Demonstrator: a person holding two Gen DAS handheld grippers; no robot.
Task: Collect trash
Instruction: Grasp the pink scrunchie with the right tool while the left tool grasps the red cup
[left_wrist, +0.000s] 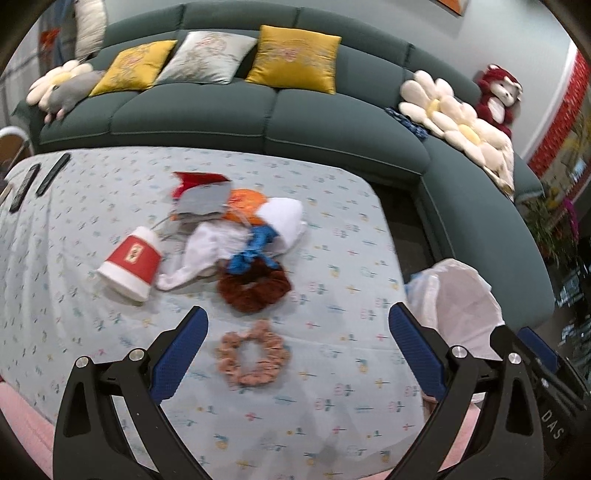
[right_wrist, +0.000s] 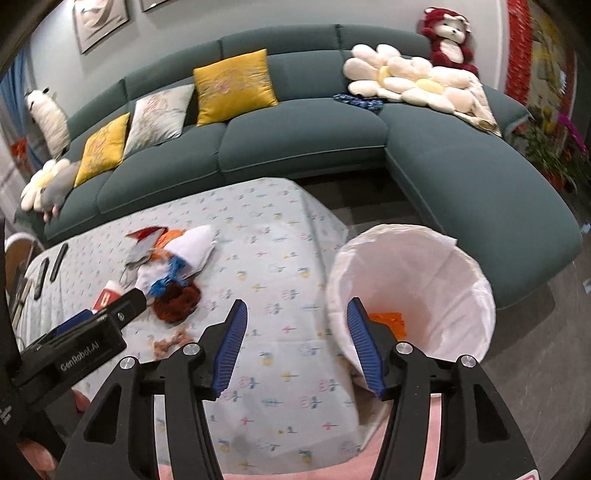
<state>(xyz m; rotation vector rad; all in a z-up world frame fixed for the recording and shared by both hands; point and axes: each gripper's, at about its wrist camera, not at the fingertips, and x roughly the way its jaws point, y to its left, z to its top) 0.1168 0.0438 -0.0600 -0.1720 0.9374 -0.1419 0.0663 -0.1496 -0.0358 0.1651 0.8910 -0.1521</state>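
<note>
A pile of trash lies on the cloth-covered table (left_wrist: 332, 229): a red-and-white paper cup (left_wrist: 131, 262) on its side, white crumpled paper (left_wrist: 284, 218), blue scrap (left_wrist: 255, 251), orange scrap (left_wrist: 243, 203) and grey-red wrapper (left_wrist: 201, 195). A dark red scrunchie (left_wrist: 253, 286) and a pink scrunchie (left_wrist: 253, 352) lie nearer. My left gripper (left_wrist: 297, 332) is open above the pink scrunchie. My right gripper (right_wrist: 295, 321) is open and empty, beside the white-lined bin (right_wrist: 413, 288), which holds an orange scrap (right_wrist: 388, 321). The pile also shows in the right wrist view (right_wrist: 173, 266).
Two black remotes (left_wrist: 37, 181) lie at the table's far left. A green sofa (left_wrist: 236, 114) with cushions and plush toys curves behind and to the right. The bin (left_wrist: 458, 299) stands off the table's right edge. The left gripper's body (right_wrist: 74, 339) shows in the right wrist view.
</note>
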